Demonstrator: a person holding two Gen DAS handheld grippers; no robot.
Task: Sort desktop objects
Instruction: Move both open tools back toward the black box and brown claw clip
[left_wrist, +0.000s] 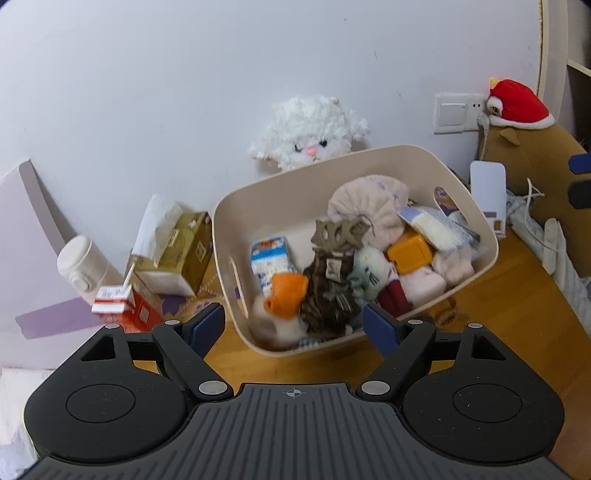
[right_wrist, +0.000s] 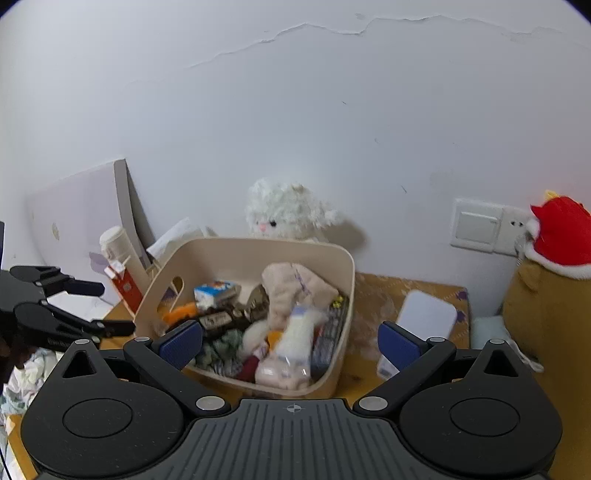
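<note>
Here, in the left wrist view, the left gripper (left_wrist: 294, 325) hangs with its blue pads spread wide and nothing between them, just above the near rim of the beige bin (left_wrist: 373, 157). The bin is smooth, round-cornered plastic with a slot handle on its left wall, and stands on the wooden table (left_wrist: 517, 295). It is heaped with soft things: a pink ruffled cloth (left_wrist: 364, 205), a brown patterned pouch (left_wrist: 328, 291), a hard orange box (left_wrist: 410, 253) and a small milk carton (left_wrist: 269, 258). Most of these look light and squashy, best pinched at a fold; the box and carton are stiffer and want a grip across flat sides. To the left stand a tissue box (left_wrist: 184, 251) and a red carton (left_wrist: 125, 306).

In the right wrist view, the right gripper (right_wrist: 291, 343) is likewise fully spread and empty, over the bin's near edge. A fluffy white plush (right_wrist: 284, 214) sits behind the bin; a white rounded case (right_wrist: 424, 314) lies to the right.
</note>
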